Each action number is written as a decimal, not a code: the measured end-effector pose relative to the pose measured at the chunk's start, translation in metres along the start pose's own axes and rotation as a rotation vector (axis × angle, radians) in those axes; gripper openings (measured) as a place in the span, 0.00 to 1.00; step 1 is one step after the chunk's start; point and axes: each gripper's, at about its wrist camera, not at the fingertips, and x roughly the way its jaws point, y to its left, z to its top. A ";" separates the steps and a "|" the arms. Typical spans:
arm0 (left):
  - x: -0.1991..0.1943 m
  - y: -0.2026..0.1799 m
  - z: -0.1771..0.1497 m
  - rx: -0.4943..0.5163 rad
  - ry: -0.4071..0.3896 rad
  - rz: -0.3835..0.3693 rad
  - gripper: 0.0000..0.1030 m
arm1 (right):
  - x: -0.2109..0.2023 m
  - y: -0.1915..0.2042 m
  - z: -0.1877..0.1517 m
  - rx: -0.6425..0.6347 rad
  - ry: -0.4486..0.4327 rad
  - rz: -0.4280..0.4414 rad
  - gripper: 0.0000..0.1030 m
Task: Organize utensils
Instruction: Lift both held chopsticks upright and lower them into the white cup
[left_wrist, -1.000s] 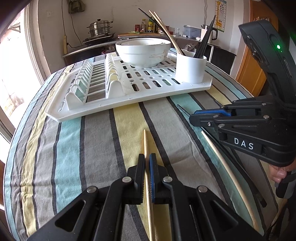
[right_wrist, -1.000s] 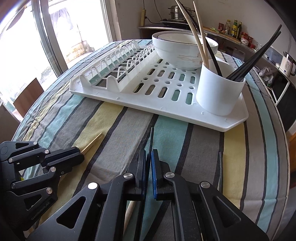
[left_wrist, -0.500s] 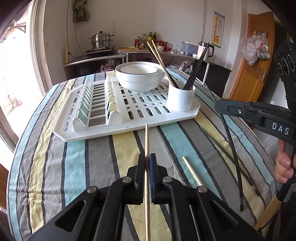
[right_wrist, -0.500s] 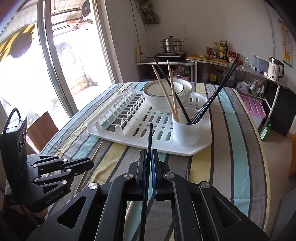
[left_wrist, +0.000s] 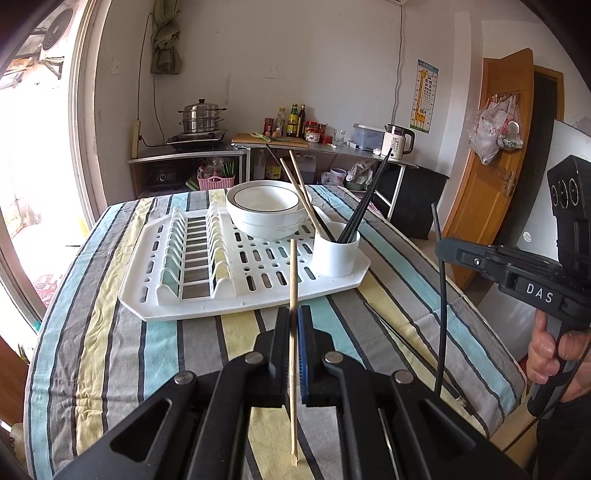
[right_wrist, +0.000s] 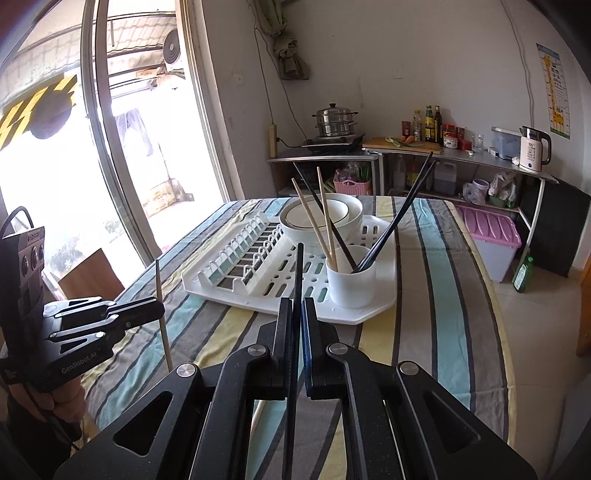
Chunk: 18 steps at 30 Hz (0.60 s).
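Left wrist view shows our left gripper (left_wrist: 293, 325) closed on a wooden chopstick (left_wrist: 293, 280). The stick is pinched between the two pads near its middle, so one end points up and forward, toward the white dish rack (left_wrist: 207, 306), and the other end hangs below the fingers, above the striped tablecloth (left_wrist: 92, 332). The chopstick touches nothing else.

On the right side of the same view we see our right gripper (left_wrist: 441, 251), held by a hand (left_wrist: 546, 350). It is clamped on a black chopstick (left_wrist: 440, 314), which stands almost upright, with a short part above the jaws and a long part below them. One more dark chopstick (left_wrist: 399, 338) lies flat on the cloth, between the rack and the right gripper.

Right wrist view confirms this: the jaws of the right gripper (right_wrist: 298, 314) are pressed together on the black chopstick (right_wrist: 297, 273), and the left gripper (right_wrist: 160, 306) at the left edge holds the wooden chopstick (right_wrist: 161, 317) nearly vertical.

The dish rack stands in the middle of the table. On it we see stacked white bowls (left_wrist: 267, 208) at the far side and, just beside them, a white utensil cup (left_wrist: 334, 254) at the right corner of the rack. Inside the cup there are two wooden chopsticks (left_wrist: 303, 199) leaning to the left and several black chopsticks (left_wrist: 365, 199) leaning to the right. Both grippers are in the air, apart from the cup and the rack.
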 end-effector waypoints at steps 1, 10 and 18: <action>-0.003 -0.002 0.000 0.003 -0.005 0.000 0.04 | -0.002 0.000 -0.001 0.000 -0.004 0.001 0.05; -0.012 -0.009 0.002 0.018 -0.025 -0.008 0.04 | -0.019 -0.001 0.000 -0.009 -0.048 -0.004 0.04; -0.013 -0.015 0.015 0.035 -0.037 -0.015 0.04 | -0.031 -0.006 0.012 -0.015 -0.099 -0.015 0.04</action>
